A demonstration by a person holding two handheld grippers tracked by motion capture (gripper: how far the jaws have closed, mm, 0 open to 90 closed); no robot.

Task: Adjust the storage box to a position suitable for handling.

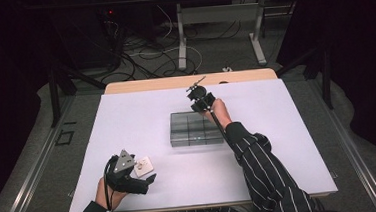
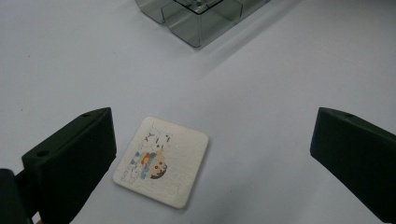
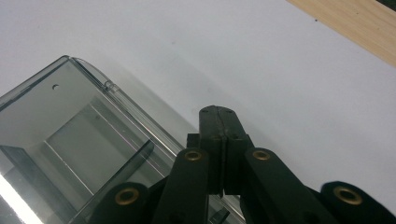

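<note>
While the left gripper [image 2: 212, 154] gapes wide around the cartoon card [image 2: 162, 161], the right gripper [image 3: 218, 116] hangs clenched empty over the clear box [image 3: 88, 140] rim.

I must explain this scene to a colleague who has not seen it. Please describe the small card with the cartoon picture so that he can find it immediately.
Start from the white table and go to its near-left area, where the left gripper is held with its jaws wide open. The card lies flat on the table just ahead of them, nearer one jaw. It is a small white square with rounded corners and a colourful cartoon, unlike the grey transparent divided box at mid-table.
</note>
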